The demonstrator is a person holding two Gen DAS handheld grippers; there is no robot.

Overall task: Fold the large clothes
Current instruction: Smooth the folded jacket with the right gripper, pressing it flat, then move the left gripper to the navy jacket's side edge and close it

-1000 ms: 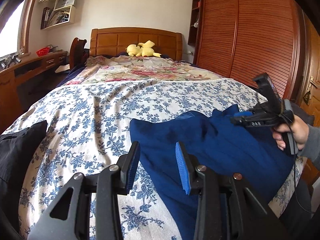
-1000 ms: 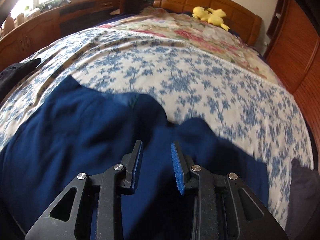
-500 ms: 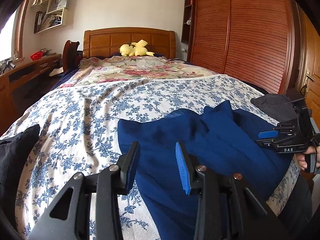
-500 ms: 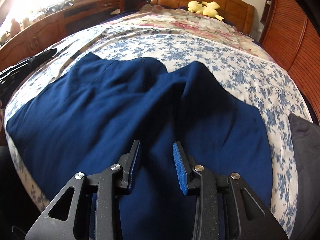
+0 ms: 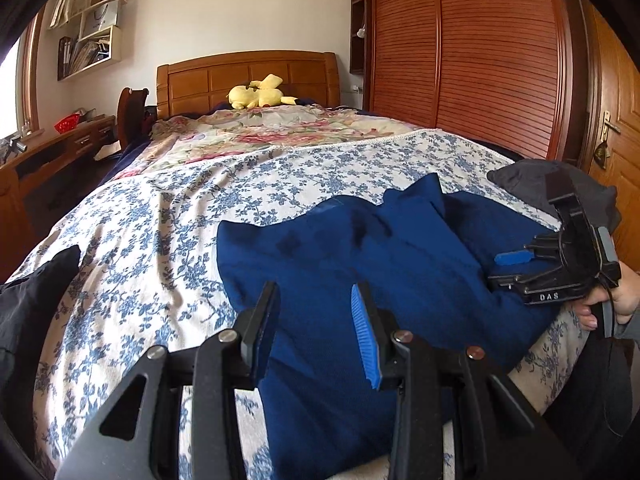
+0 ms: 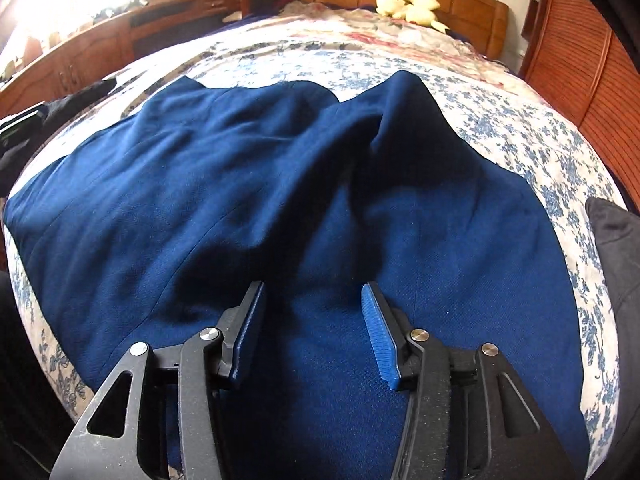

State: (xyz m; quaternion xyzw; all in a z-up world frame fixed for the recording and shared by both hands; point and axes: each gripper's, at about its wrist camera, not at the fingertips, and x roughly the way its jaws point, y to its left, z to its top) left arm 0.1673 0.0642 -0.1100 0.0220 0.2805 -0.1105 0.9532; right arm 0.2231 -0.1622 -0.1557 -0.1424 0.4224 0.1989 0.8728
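Here my right gripper [image 6: 312, 328] is opening its jaws over the navy garment [image 6: 280, 200], gripping nothing; the garment sprawls across the floral bedspread [image 5: 160, 240] mid-frame. My left gripper [image 5: 314, 332] hangs partly open, empty, at the garment's lower-left edge.

Black right gripper [image 6: 312, 332], blue ribbed pads (silver screws), "DAS" marking.

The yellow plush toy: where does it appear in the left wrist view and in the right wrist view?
Left wrist view: the yellow plush toy lies upper centre, in front of the wooden headboard.
Right wrist view: the toy lies near the top edge, right of centre.
Shared landmark: the wooden headboard right behind the toy in both views.
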